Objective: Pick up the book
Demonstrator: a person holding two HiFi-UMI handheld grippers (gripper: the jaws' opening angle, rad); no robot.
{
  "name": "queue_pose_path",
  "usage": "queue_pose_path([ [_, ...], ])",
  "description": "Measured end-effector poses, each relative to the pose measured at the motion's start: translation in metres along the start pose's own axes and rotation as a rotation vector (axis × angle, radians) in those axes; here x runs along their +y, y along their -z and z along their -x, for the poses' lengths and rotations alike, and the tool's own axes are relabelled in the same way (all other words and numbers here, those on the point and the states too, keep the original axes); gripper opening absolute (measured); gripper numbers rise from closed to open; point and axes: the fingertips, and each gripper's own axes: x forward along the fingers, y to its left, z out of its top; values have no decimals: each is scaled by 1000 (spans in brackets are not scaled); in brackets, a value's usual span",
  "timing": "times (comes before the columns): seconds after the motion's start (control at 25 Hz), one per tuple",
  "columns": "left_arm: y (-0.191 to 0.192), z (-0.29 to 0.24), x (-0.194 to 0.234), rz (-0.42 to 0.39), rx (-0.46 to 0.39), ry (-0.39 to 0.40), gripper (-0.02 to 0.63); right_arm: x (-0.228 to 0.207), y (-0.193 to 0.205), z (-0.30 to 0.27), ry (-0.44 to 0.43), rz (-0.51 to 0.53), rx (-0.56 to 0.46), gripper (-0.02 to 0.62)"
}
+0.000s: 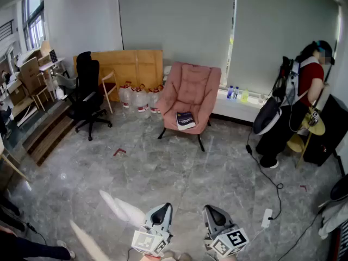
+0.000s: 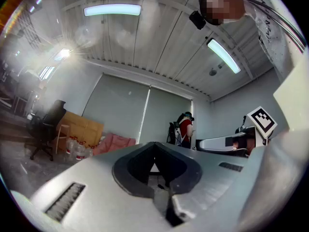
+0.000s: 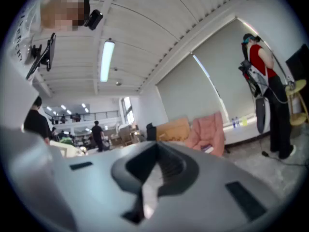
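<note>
Book (image 1: 185, 120) flat on armchair (image 1: 191, 86) seat, long axis roughly front-to-back.

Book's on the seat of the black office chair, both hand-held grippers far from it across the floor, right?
No: the head view shows the book on the seat of the pink armchair, not the black office chair. The left hand-held gripper and right hand-held gripper are indeed far from it across the floor.

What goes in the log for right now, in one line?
book: on pink armchair seat, untouched | left gripper: shut, empty | right gripper: shut, empty | pickup: not yet begun
</note>
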Motion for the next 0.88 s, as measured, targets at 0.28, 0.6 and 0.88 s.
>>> queue_pose_path([
  [0.28,5,0,-7,-4,0,-2,11,-2,-1,1,-25,16,6,11],
  [0.6,3,-10,-30,-18,-22,18,11,-5,-6,13,-48,58,5,11],
  [0.88,2,-35,-31,-45,-36,40,11,-22,-8,4,-30,31,-12,11],
])
